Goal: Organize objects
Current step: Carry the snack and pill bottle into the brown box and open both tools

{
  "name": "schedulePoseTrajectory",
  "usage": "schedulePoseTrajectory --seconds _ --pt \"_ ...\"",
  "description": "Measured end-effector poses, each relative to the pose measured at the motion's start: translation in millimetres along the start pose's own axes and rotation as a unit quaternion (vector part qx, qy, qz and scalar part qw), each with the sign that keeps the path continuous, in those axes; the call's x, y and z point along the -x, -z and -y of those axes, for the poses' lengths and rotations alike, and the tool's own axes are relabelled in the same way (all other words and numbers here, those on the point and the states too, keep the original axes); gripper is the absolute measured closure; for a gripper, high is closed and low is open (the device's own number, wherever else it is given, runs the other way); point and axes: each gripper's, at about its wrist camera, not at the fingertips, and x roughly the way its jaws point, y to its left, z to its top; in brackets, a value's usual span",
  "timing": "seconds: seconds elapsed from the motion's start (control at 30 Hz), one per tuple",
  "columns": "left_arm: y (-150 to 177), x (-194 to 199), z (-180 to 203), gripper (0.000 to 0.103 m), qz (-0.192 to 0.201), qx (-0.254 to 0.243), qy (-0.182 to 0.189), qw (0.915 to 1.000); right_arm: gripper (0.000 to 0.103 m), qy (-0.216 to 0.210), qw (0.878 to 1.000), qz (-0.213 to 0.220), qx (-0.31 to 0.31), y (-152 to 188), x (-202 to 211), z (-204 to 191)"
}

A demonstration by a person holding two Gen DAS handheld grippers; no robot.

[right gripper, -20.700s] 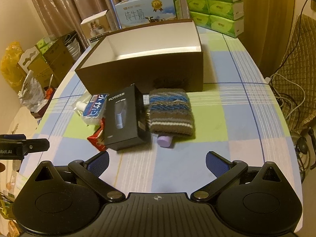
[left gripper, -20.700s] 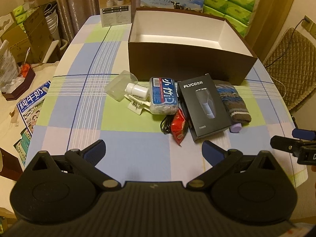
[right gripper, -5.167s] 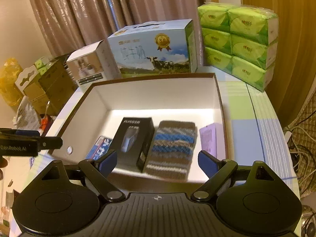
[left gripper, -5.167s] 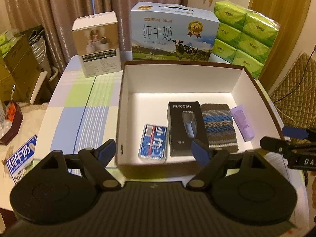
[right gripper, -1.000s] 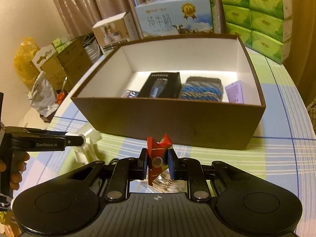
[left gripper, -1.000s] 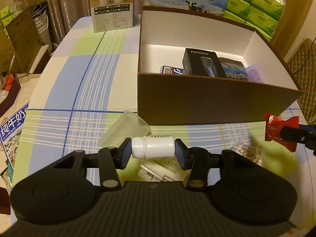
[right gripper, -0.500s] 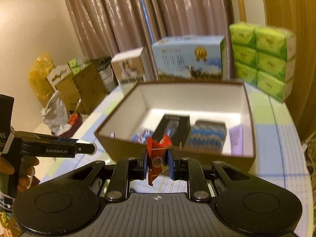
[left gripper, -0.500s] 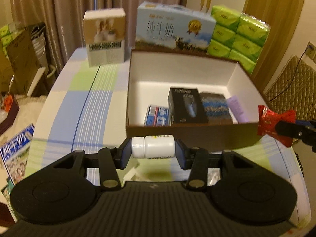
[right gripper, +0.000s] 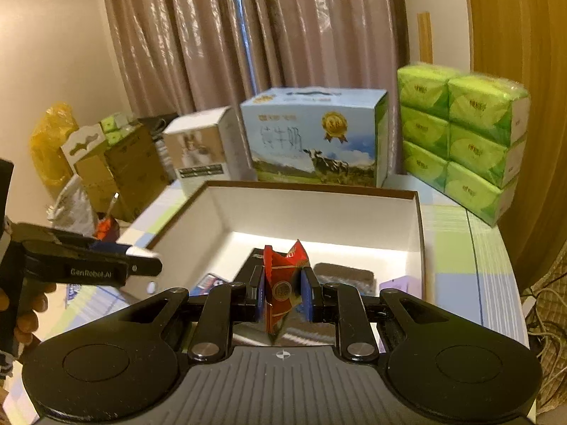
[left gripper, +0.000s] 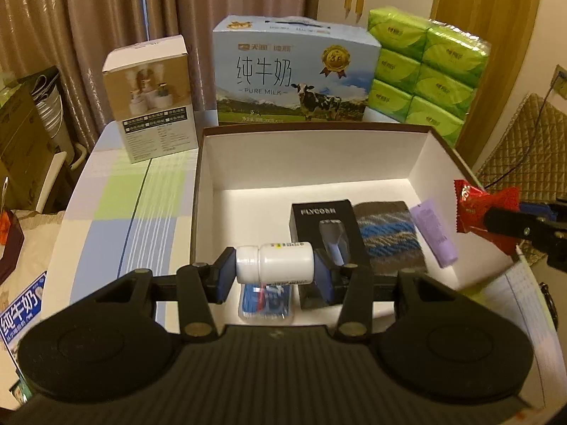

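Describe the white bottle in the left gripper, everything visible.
The white bottle is a small, opaque, plastic-looking pill-type container with a ribbed white cap at its left end and a printed label, yellow-marked on top, text unreadable. It lies horizontally, clamped end to end between the left gripper's blue pads, held above the near part of the open box. Only the pads touch it.

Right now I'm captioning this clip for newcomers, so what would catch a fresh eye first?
Probably the white pill bottle clamped sideways in the left gripper above the near end of the open brown box. Next, the red snack packet pinched in the right gripper, also held near the box, and the green tissue packs stacked behind it.
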Motion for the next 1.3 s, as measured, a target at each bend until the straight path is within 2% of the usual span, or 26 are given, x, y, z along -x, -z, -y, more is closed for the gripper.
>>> schedulePoseTrajectory --seconds 0.27,0.53,0.97,1.0,1.1,1.3 --pt "-31.0 -49.0 3.7 0.062 -0.013 -0.023 -0.014 0.9996 0.085 0.022 1.0 -0.016 0.0 -10.3 -43.6 26.8" --pt "-45.9 -87.0 5.5 0.062 -0.029 -0.036 -0.026 0.9986 0.085 0.032 0.999 -0.025 -0.006 -21.3 -70.7 44.2" --pt "-60.8 -122.2 1.9 0.062 -0.04 -0.048 -0.045 0.997 0.085 0.038 0.998 -0.041 -0.015 -29.5 -99.6 59.1" --pt "-62.1 -122.5 2.5 0.061 -0.037 -0.051 -0.047 0.9969 0.085 0.039 0.998 -0.042 -0.015 -30.1 -101.2 59.7" --pt "-66.9 -122.7 4.4 0.05 -0.03 -0.061 -0.051 0.9964 0.085 0.041 0.998 -0.044 -0.016 -31.7 -105.2 61.3" --pt "-70.8 -121.2 3.3 0.046 -0.027 -0.064 -0.049 0.9964 0.085 0.04 0.998 -0.046 -0.014 -33.8 -111.5 60.1"
